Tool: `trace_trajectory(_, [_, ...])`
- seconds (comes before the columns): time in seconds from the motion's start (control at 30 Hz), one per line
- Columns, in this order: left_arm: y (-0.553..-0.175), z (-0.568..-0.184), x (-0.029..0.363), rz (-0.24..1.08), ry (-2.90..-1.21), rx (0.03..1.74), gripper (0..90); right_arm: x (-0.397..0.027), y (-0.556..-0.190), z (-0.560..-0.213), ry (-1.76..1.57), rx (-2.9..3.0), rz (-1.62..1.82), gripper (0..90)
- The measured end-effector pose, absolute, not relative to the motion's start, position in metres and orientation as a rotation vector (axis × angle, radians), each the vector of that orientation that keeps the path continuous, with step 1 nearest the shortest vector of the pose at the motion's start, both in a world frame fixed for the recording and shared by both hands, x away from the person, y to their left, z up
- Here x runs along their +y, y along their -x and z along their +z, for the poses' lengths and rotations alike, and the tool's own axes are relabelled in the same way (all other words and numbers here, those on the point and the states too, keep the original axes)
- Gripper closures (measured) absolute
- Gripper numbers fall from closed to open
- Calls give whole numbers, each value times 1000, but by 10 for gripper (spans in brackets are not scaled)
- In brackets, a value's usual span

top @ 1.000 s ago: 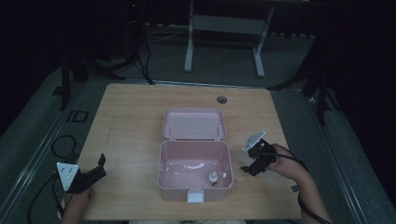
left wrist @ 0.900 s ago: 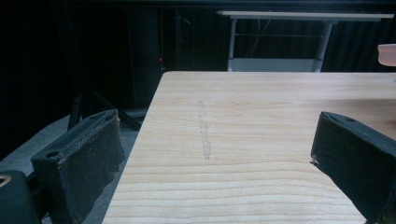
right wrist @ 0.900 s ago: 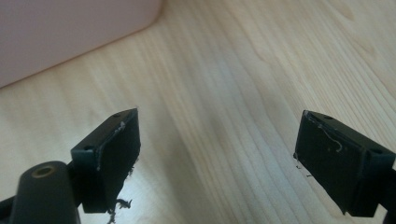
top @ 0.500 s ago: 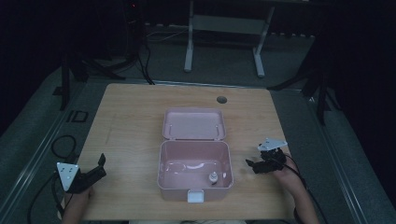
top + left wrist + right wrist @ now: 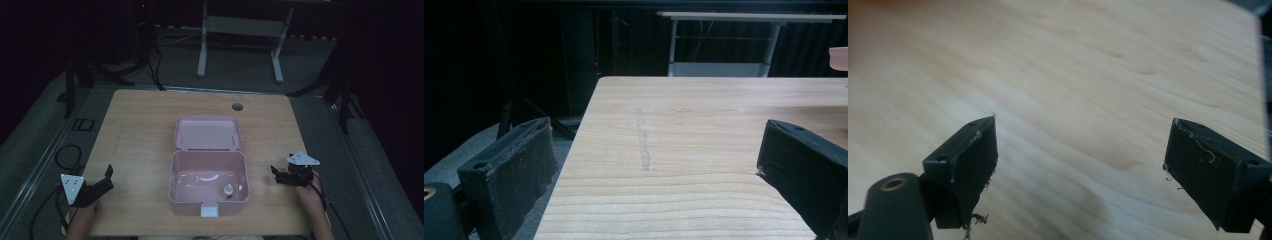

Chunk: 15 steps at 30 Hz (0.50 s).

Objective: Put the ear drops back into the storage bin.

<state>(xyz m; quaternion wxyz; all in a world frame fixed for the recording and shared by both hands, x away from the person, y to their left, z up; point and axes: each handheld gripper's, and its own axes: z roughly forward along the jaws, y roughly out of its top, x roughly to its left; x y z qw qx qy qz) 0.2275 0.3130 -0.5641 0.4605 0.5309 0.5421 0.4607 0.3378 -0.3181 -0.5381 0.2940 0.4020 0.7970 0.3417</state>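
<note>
One pink plastic box (image 5: 209, 183) sits open mid-table on the light wooden table (image 5: 140, 130), its lid (image 5: 207, 133) laid back away from the person, one small pale bottle-like item (image 5: 227, 191) standing inside. Two grippers: left gripper (image 5: 106, 179) and right gripper (image 5: 274, 172), both spread wide, holding nothing.

Dim room: grey carpeted floor (image 5: 45, 125) surrounds a light wooden table (image 5: 140, 130); a white metal desk frame (image 5: 240, 30) stands at upper centre.

Bench (image 5: 140, 130): pale matt wood, grain seen. Box (image 5: 209, 192), centre: glossy pink plastic. Tongs (image 5: 1083, 172): matt black, frayed pads.
</note>
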Motion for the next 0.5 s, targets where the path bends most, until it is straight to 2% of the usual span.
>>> trace_trajectory(0.5, [-228,-564,313,1134,-1308,1336,24,-337,-330,-549,-1249,1862,1074,130])
